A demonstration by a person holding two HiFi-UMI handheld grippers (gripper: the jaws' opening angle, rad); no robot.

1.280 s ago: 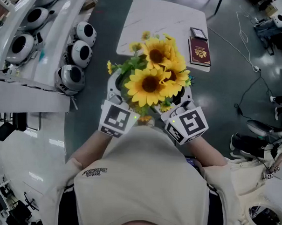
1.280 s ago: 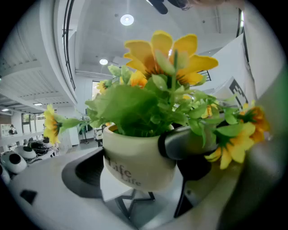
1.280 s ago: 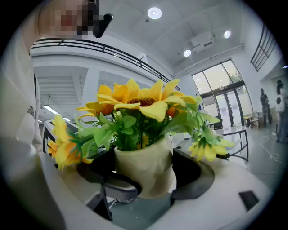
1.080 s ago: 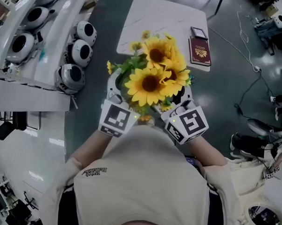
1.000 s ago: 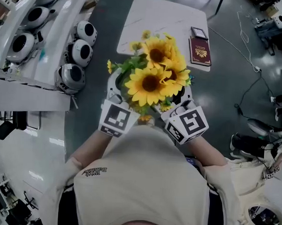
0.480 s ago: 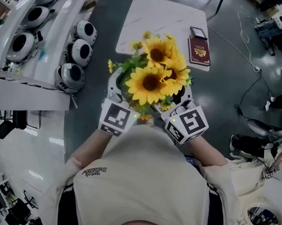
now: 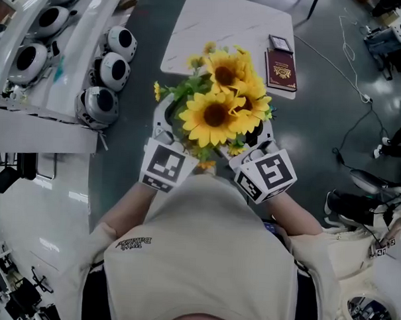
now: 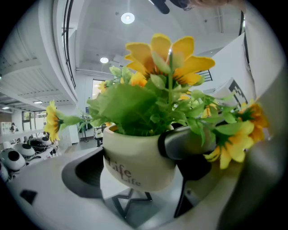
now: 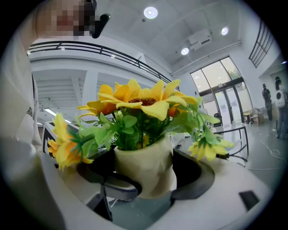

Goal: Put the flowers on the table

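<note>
Cream pot of sunflowers, gripped by left tongs and right tongs together.

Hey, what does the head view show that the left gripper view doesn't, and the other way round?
Only the head view shows the red book lying at the right edge of the white table, and the round white domes at the left. Only the left gripper view shows the cream pot, printed "Life", clamped between the jaws of the left gripper, plus the ceiling lights. In the head view the blooms hide the pot. Both views show the sunflowers.
</note>
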